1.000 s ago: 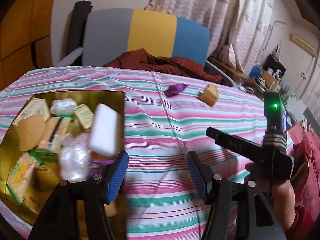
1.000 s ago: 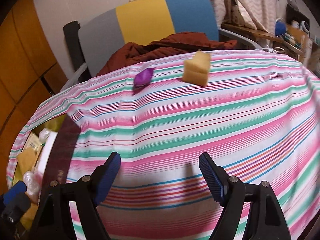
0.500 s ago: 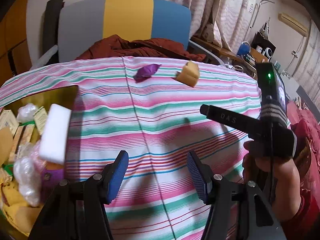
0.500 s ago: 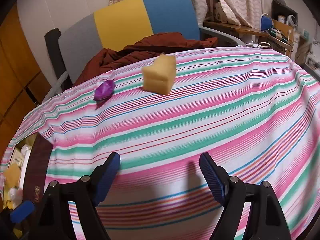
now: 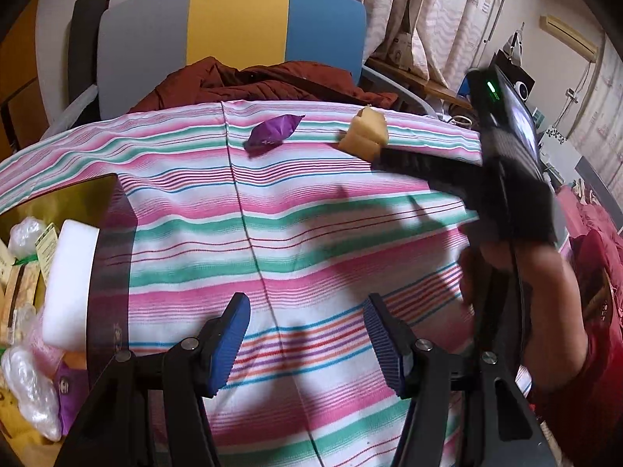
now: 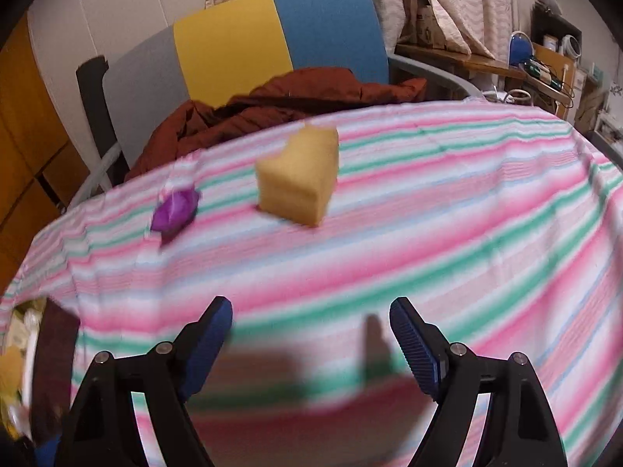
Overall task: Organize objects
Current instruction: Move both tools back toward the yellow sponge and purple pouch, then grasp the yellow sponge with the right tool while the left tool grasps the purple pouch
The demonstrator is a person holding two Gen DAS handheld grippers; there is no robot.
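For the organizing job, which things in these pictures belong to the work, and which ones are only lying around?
Part of the job:
- yellow heart-shaped sponge on the striped tablecloth
- purple wrapper beside it
- gold box, already holding a white sponge block and wrapped packets
- left gripper and right gripper, both empty

Just lying about:
- reddish-brown jacket
- tricolour chair
- curtains

left tongs [image 5: 305,334] open and empty over striped tabletop [image 5: 311,233], purple wrapper [image 5: 274,132] and yellow sponge [image 5: 366,136] at far edge, right tongs [image 5: 383,155] just beside sponge, gold box [image 5: 58,202] left holding white block [image 5: 70,288]
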